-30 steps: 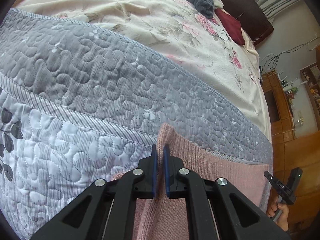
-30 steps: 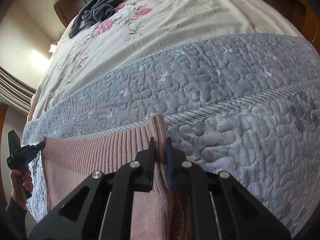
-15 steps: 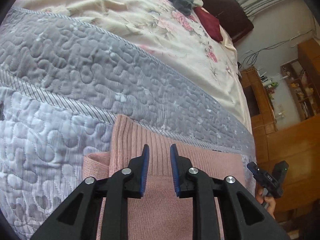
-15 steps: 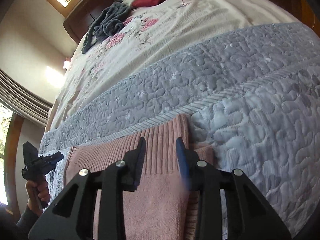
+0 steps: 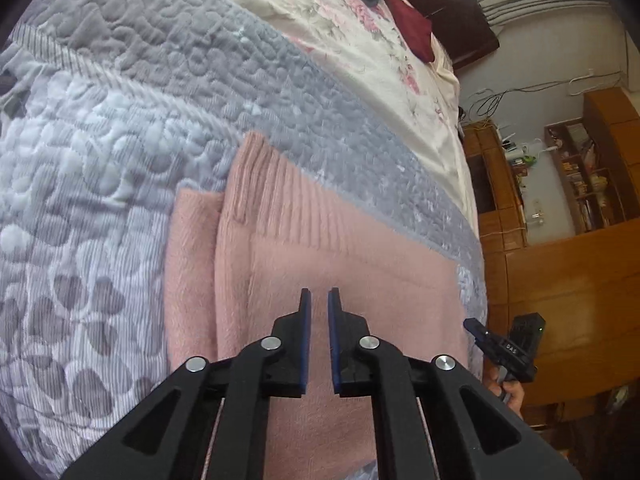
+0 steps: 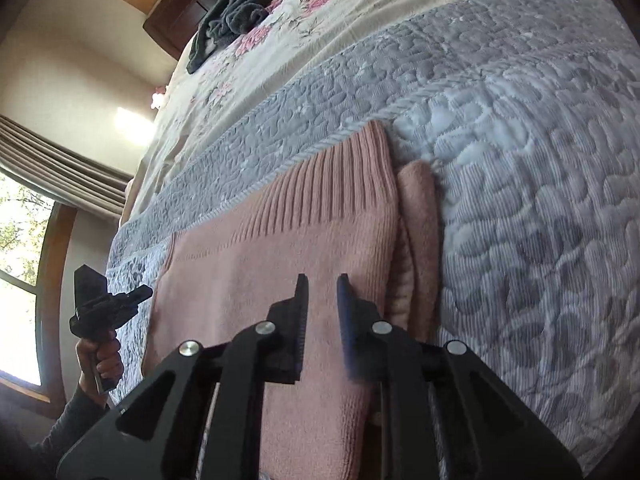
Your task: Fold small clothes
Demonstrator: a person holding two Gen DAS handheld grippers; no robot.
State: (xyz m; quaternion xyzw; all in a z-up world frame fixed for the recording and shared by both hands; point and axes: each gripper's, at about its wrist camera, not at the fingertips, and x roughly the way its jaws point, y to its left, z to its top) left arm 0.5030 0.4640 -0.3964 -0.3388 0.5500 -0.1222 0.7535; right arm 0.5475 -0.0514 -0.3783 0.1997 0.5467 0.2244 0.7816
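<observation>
While the pink sweater (image 5: 344, 264) lies flat on the quilt (image 5: 120, 128), both the left gripper (image 5: 317, 300) and the right gripper (image 6: 322, 286) hover narrowly open and empty, so I judge that each should grip 1 side edge evenly for a straight fold.

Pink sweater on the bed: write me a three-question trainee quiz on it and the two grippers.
1. True or false: the left gripper is clamped on the pink sweater.
2. Which edge of the sweater lies farthest from the grippers? A) ribbed band B) zipper C) hood
3. Fill in: the sweater lies on a grey ____.

Key: 1 false, both it and the right gripper are open above the sweater; 2 A; 3 quilt.
</observation>
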